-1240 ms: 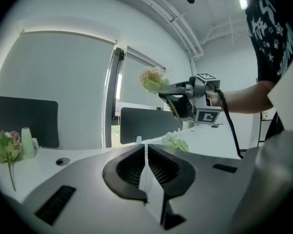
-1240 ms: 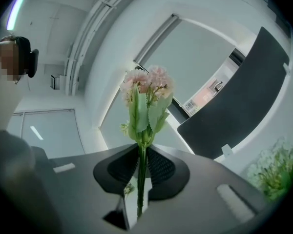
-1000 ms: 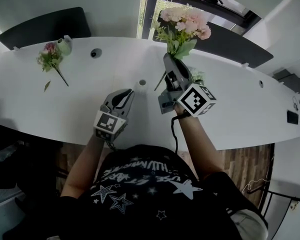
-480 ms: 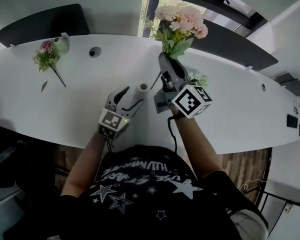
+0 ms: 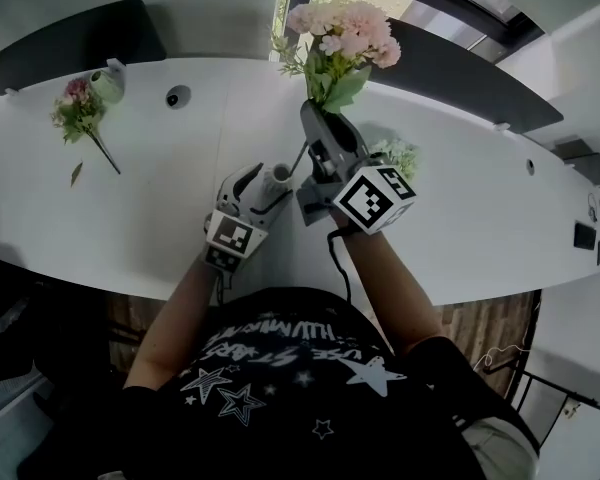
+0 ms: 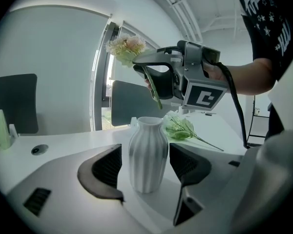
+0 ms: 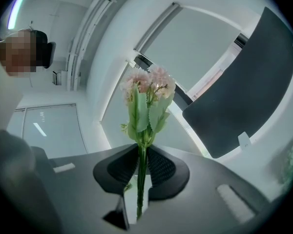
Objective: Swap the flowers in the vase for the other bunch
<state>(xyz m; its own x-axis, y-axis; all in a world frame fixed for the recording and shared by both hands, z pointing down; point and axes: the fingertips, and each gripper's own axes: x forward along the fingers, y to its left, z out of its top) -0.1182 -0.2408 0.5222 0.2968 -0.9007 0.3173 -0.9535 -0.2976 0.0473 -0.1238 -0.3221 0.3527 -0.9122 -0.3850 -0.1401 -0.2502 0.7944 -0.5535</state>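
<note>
Pink and pale, on thin green stems: bunch [image 7: 147, 94], pinched low on the stems by the right hand-held gripper [image 7: 142, 167] and held up over the desk [image 5: 160, 208], stem ends hanging just above the mouth of the vase [image 6: 147, 155]. Looks light and floppy, possibly artificial, so probably springy rather than brittle. Best gripped where gripped now, on the bundled stems below the leaves, never on the blooms. Firm enough to stop slipping and no harder: thin stems, easily kinked or splayed.

White, ribbed, narrow-necked, upright on the desk, set between the pads of the left hand-held gripper [image 6: 145, 165]. With jaws spread wide, just been opening, one pad on either side of the belly and a gap showing on both sides, not pressing. Probably hard, smooth and fairly light when empty, so liable to tip under a sideways nudge from the stems. Worth closing on the belly, below the shoulder, to steady it; ribs likely a help against slip.

Lying elsewhere on the desk: second bunch [image 5: 77, 118] far to the left, well apart; green sprig [image 5: 398, 155] just beyond the right hand-held gripper.
</note>
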